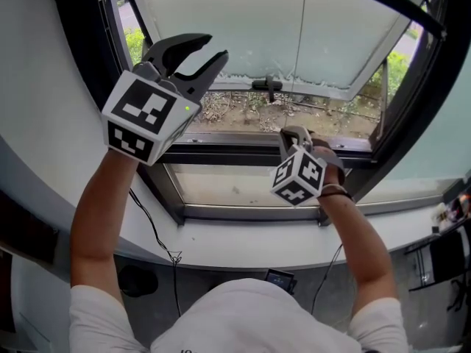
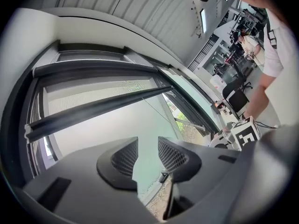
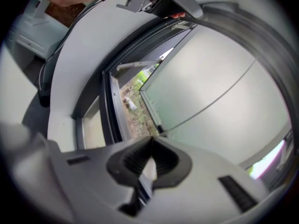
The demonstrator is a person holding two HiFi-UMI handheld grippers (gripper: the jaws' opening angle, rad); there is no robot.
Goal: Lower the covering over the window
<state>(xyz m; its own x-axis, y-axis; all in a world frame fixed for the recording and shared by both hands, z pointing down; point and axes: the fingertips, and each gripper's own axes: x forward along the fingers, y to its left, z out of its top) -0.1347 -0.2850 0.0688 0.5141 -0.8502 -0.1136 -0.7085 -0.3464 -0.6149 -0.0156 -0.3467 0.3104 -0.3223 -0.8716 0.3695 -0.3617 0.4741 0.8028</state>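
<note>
Person is standing at the window frame (image 1: 257,157), holding both grippers up toward it. The covering (image 1: 243,28), a pale translucent roller blind, is hanging at 12 o'clock in head view and covering most of the glass. Its bottom edge is hanging short of the frame's lower rail, leaving a strip of leaf-littered ground (image 1: 316,112) showing underneath. A thin cord (image 3: 196,110) is running down across the blind.

Right gripper (image 1: 294,132) is sitting just off centre toward 4 o'clock, below the blind's edge. Its fingers are clenched on the cord, which is leading away from the tips toward 2 o'clock in right gripper view.

Left gripper (image 1: 215,46) is hovering at 10 o'clock, higher than the right. Its fingers are released, standing apart and gripping nothing. Only the blind is showing through the gap in left gripper view.

A white sill (image 1: 243,245) is lying under the frame at 6 o'clock.
</note>
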